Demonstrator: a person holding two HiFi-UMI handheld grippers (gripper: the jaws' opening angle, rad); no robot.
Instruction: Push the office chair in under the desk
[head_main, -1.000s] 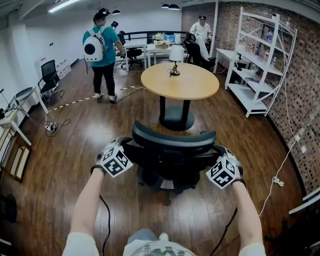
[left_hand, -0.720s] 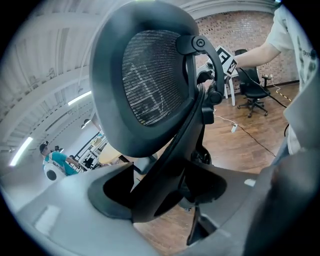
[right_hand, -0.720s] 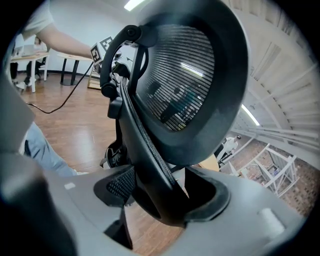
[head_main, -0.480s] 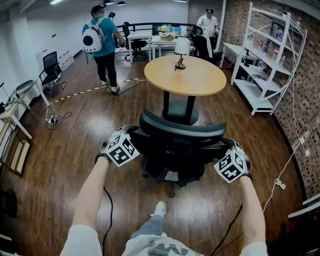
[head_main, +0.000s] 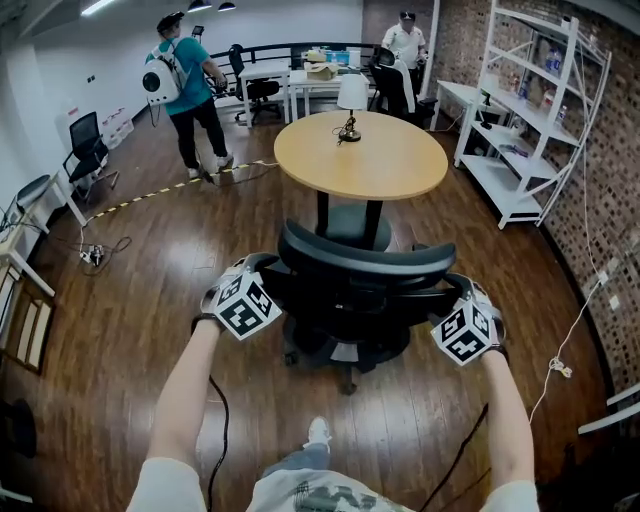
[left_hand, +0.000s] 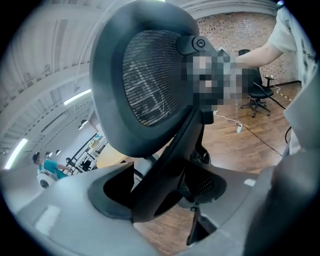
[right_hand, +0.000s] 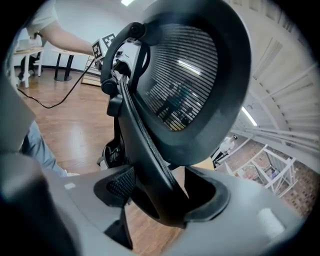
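A black mesh office chair (head_main: 355, 275) stands on the wood floor just in front of a round wooden desk (head_main: 400, 160) with a small lamp (head_main: 350, 100) on it. My left gripper (head_main: 262, 288) clamps the left edge of the backrest (left_hand: 145, 90), whose frame sits between the jaws in the left gripper view. My right gripper (head_main: 455, 303) clamps the right edge of the backrest (right_hand: 190, 85), the frame pressed between its jaws. The chair's seat and base lie partly hidden under the backrest.
White shelving (head_main: 540, 120) lines the brick wall at right. A person in teal with a white backpack (head_main: 180, 85) walks at the back left; another person (head_main: 405, 45) stands far back. Black chairs (head_main: 85, 150) stand at left. A cable (head_main: 560, 365) lies at right.
The chair and both grippers have moved forward, closer to the round desk. The person in teal has walked further left and away. My foot has stepped forward.
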